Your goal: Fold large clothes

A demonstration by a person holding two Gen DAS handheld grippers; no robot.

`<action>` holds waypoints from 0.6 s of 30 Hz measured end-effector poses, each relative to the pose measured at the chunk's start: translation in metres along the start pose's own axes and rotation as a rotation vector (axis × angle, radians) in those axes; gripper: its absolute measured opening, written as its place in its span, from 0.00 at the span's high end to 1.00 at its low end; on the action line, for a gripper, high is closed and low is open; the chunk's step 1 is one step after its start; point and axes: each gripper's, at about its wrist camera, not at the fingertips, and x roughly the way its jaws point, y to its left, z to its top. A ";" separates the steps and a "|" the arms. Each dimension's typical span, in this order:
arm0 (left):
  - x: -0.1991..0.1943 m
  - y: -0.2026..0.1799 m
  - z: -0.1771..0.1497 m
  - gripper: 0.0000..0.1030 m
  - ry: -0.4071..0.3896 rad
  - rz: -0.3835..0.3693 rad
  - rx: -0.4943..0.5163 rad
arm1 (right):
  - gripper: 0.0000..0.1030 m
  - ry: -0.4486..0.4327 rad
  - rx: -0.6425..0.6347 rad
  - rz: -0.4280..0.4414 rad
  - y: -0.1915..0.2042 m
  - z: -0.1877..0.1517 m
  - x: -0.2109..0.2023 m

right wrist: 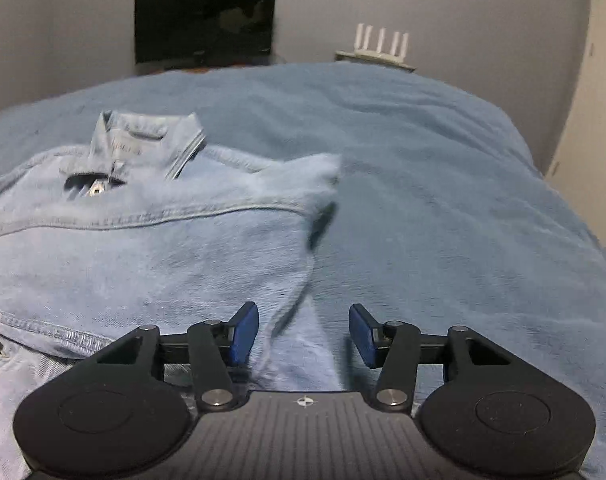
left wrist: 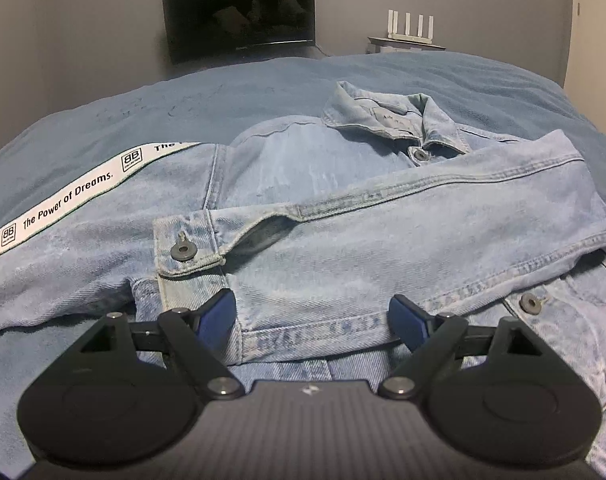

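Nearest us, our left gripper (left wrist: 313, 322) hangs wide open over the denim jacket (left wrist: 343, 240), gripping nothing; its blue pads straddle the hem of the sleeve (left wrist: 383, 216) folded across the chest, which we judge is where the next fold starts. Our right gripper (right wrist: 303, 332) is likewise spread and empty, its fingers either side of the jacket's right edge. In that blurred view we cannot tell if it touches cloth. Collar up, the jacket lies on the blue bedspread (right wrist: 443, 160). We see no containers.
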 end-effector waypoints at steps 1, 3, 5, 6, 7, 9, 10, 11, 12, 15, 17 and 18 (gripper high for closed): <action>0.000 0.000 0.000 0.18 0.000 0.000 0.000 | 0.48 -0.001 -0.026 0.003 0.001 -0.002 -0.004; 0.000 0.000 -0.001 0.18 0.000 0.003 0.004 | 0.48 -0.011 -0.122 0.005 0.009 -0.010 -0.014; 0.000 -0.001 -0.001 0.18 0.000 0.005 0.008 | 0.48 0.001 -0.215 0.007 0.019 -0.017 -0.020; 0.000 -0.001 -0.001 0.18 0.001 0.005 0.008 | 0.48 0.014 -0.244 0.018 0.023 -0.020 -0.020; 0.000 0.000 0.000 0.17 0.001 0.004 0.008 | 0.48 0.027 -0.267 0.041 0.029 -0.022 -0.023; 0.000 0.000 0.000 0.17 0.001 0.001 0.003 | 0.47 0.017 -0.308 0.040 0.038 -0.024 -0.026; 0.000 0.000 0.000 0.17 0.001 0.001 0.001 | 0.44 -0.007 -0.334 0.028 0.045 -0.025 -0.026; 0.000 0.000 0.000 0.17 0.001 0.000 0.000 | 0.42 -0.025 -0.364 0.017 0.052 -0.025 -0.024; 0.000 0.000 -0.001 0.17 0.000 0.001 -0.001 | 0.39 -0.036 -0.386 0.008 0.058 -0.025 -0.021; 0.000 0.000 -0.001 0.17 0.000 0.000 0.000 | 0.29 -0.062 -0.491 -0.023 0.079 -0.027 -0.012; -0.001 0.002 0.000 0.17 -0.001 -0.006 -0.015 | 0.29 -0.063 -0.566 -0.044 0.090 -0.031 0.000; -0.001 0.004 0.000 0.17 -0.002 -0.011 -0.028 | 0.33 -0.061 -0.594 -0.044 0.094 -0.034 0.004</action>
